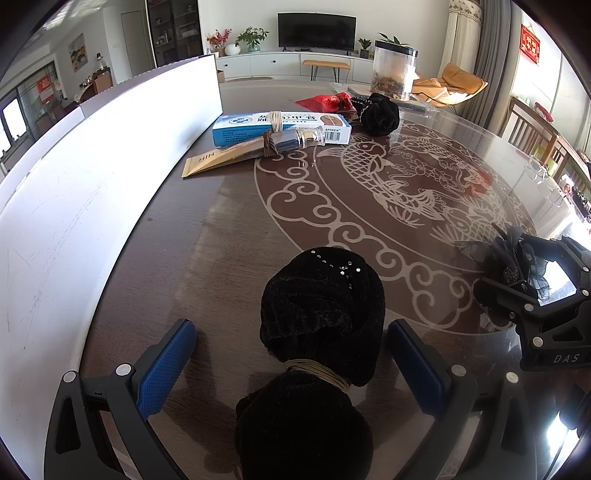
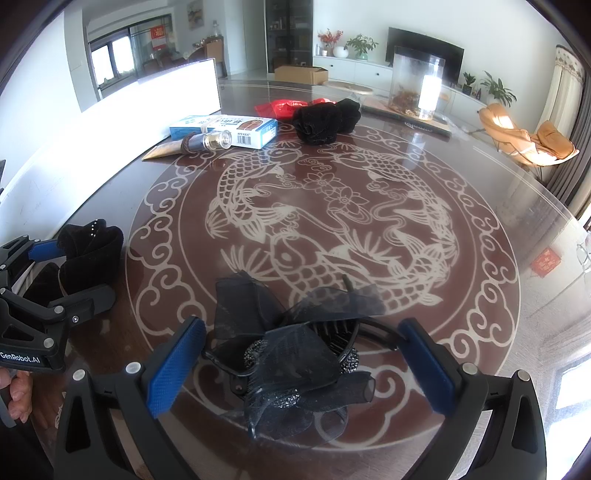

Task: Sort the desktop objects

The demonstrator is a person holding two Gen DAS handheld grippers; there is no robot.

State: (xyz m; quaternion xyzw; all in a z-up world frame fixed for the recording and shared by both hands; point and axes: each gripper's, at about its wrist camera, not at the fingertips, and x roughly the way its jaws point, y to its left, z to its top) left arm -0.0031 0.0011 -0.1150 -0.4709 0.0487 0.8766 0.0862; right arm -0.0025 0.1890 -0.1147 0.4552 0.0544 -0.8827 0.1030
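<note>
**Both grippers poised over black hair pieces**

Left wrist view: the left gripper (image 1: 291, 363) stands wide open, its fingers (image 1: 166, 363) either side of a black velvet scrunchie bundle (image 1: 321, 314) tied with cord, touching neither, seemingly lined up for a grasp.

Right wrist view: the right gripper (image 2: 301, 363) likewise gapes, straddling a black mesh hair clip (image 2: 291, 354) on the worktop (image 2: 480, 295); nothing is held. Beyond the fingertips, a blue box (image 2: 229, 129) and glass vial (image 2: 212, 141) sit grouped.

A dark flat television (image 1: 316, 31) stands on a long white low cabinet (image 1: 280, 62) against the pale far wall, flanked by green potted plants (image 1: 253, 38). Grey curtains (image 1: 496, 55) hang beside an orange lounge chair (image 2: 524, 138), and daylight glares off the glossy brown counter (image 2: 498, 177) with its pale fish pattern.
</note>
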